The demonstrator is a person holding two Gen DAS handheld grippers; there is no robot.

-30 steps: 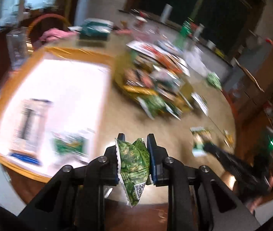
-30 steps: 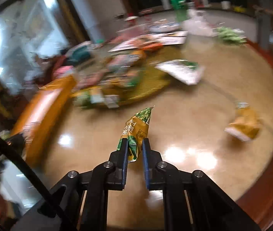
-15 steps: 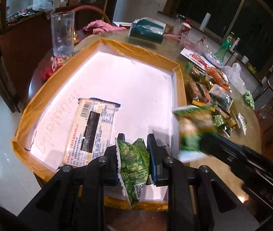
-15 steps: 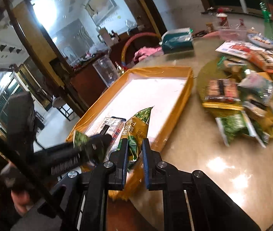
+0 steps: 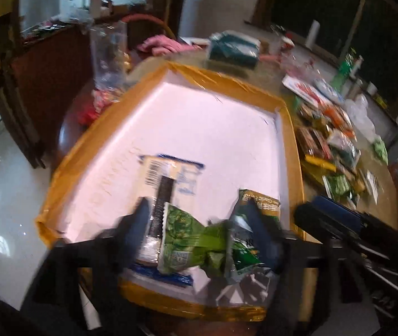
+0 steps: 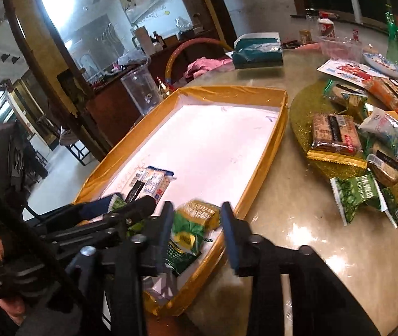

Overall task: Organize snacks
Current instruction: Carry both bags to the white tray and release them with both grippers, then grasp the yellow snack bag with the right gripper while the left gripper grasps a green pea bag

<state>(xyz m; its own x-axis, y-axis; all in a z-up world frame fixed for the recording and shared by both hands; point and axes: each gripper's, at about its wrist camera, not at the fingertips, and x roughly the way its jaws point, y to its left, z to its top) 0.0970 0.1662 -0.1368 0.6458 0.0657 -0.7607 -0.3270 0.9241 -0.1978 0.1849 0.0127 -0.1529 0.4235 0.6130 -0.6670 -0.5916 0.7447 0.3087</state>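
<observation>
1. At the left edge of the desk [image 6: 297,224] we see the yellow-rimmed tray [image 6: 266,151] with its white floor, and a cream biscuit pack [image 6: 150,183] lying flat in the tray's near half.
2. Our left tongs [image 5: 199,224] stand wide over the tray's near end; their jaws have just been opening. The green pea packet [image 5: 182,238] sits between them, blurred, and the pads do not press on it.
3. Just right of it in the left wrist view lies the gold-and-green packet [image 5: 255,204], close to the tray's right wall.
4. Our right tongs [image 6: 196,224] are parted about halfway above the tray's near right corner, and their jaws have just been opening as well. The gold-and-green packet lies between the fingers, inside the tray, with a gap to either pad.
5. Right of the tray, a round gold mat [image 6: 305,117] carries the loose heap of snacks [image 6: 353,145], well apart from both tongs.
6. Toward the far edge of the desk stand a teal tissue pack [image 6: 257,51] and a green bottle [image 6: 392,42].
</observation>
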